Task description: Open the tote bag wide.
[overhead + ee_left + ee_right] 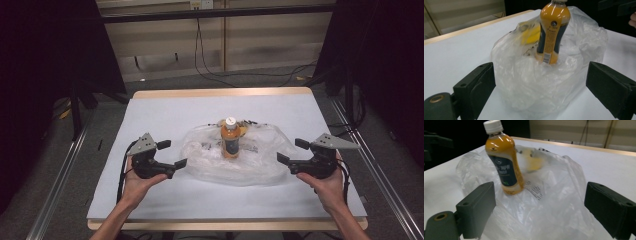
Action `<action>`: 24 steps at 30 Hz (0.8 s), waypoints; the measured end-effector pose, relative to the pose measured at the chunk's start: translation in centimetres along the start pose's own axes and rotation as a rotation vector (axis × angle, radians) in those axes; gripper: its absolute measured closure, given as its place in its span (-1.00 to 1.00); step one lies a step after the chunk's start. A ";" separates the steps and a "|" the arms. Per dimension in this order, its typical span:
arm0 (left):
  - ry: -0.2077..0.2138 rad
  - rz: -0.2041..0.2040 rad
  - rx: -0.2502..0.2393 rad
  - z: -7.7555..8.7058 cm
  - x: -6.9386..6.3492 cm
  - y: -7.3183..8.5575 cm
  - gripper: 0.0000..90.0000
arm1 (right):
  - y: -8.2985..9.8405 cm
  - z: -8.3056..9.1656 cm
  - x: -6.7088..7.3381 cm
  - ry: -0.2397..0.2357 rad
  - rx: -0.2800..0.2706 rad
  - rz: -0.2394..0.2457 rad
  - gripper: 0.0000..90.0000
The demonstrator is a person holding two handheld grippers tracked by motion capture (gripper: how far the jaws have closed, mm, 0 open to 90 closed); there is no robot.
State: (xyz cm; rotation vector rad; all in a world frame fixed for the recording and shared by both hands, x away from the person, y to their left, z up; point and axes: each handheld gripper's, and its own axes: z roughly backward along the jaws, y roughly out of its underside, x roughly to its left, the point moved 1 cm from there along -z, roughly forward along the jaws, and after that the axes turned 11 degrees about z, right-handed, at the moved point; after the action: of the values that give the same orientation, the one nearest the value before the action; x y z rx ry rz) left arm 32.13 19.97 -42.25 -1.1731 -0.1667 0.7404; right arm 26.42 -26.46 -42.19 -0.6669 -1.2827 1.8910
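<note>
High view shows each hand-held gripper, left [174, 154] and right [290, 151], gaping empty beside the plastic bag [260, 162]; regrip its rim gently, keeping the bottle [230, 138] upright.

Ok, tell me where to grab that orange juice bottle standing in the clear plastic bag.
Probably the orange juice bottle at its narrower neck below the white cap, from above: it stands upright, and the crumpled clear plastic bag crowds its base.

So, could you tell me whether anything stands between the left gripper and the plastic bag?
Nothing visible does. The left gripper sits just left of the plastic bag, jaws open, with bare table between them.
</note>
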 end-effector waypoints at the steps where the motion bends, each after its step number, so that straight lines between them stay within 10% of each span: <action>1: -0.008 0.004 -0.006 0.3 0.1 0.2 -0.84 | 0.1 0.2 0.0 0.000 -0.005 -0.007 -0.78; 12: 0.020 0.114 -0.032 2.9 0.7 2.9 -0.92 | 1.5 3.0 1.0 0.033 -0.031 0.009 -0.81; 24: -0.110 0.127 -0.048 5.6 0.1 5.9 -0.92 | 4.2 5.8 1.2 0.121 -0.019 -0.021 -0.88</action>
State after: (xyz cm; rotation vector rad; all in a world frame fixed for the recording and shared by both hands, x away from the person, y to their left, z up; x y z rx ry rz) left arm 26.88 25.40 -45.17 -1.1966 -0.2041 0.9180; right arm 20.08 -29.57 -43.95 -0.7629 -1.2270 1.7957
